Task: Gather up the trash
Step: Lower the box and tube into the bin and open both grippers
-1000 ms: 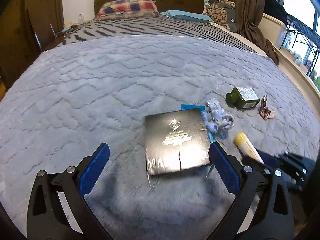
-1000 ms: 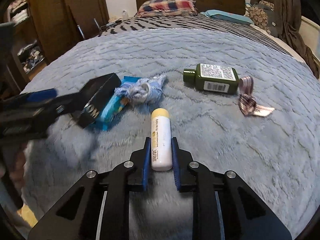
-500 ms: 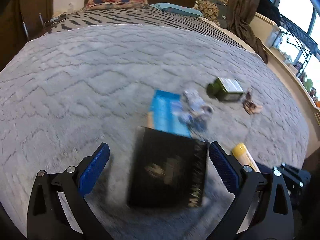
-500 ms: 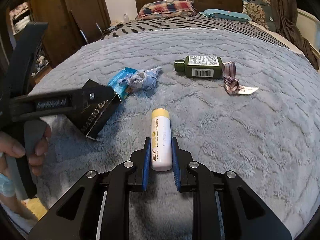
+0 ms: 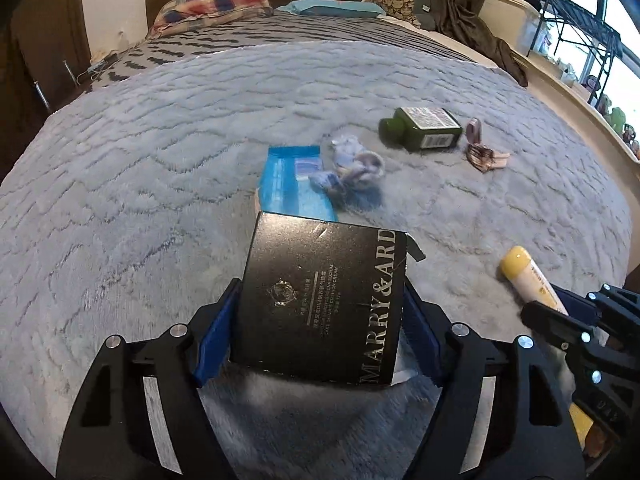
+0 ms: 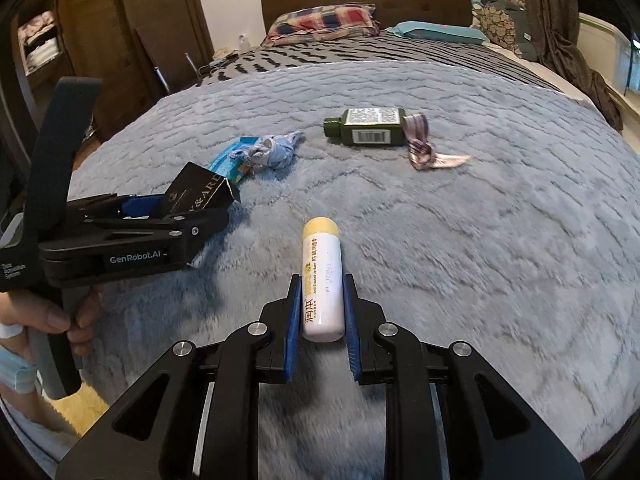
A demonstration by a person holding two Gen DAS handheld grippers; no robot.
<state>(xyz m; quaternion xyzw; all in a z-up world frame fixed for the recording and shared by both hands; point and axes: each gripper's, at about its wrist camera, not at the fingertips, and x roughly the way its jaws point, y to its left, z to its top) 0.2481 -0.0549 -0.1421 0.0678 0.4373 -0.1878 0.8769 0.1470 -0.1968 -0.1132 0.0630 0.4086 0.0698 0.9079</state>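
My left gripper (image 5: pixel 320 300) is shut on a black carton (image 5: pixel 320 300) printed MARRY&ARD and holds it just above the grey blanket; the carton also shows in the right wrist view (image 6: pixel 198 192). My right gripper (image 6: pixel 322 296) is shut on a white tube with a yellow cap (image 6: pixel 322 280), also seen in the left wrist view (image 5: pixel 528 276). On the blanket lie a blue wrapper (image 5: pixel 294 182), a crumpled blue-white cloth (image 5: pixel 352 168), a green bottle (image 5: pixel 420 132) and a striped ribbon scrap (image 5: pixel 484 154).
The grey blanket (image 5: pixel 160 160) covers the bed's near end. Pillows (image 5: pixel 212 4) and a headboard are at the far end. A wardrobe (image 6: pixel 132 40) stands left of the bed, a window ledge (image 5: pixel 580 92) on the right.
My left gripper has closed on the black carton and lifted it off the blue wrapper toward me. My right gripper keeps hold of the tube and has drawn back slightly.
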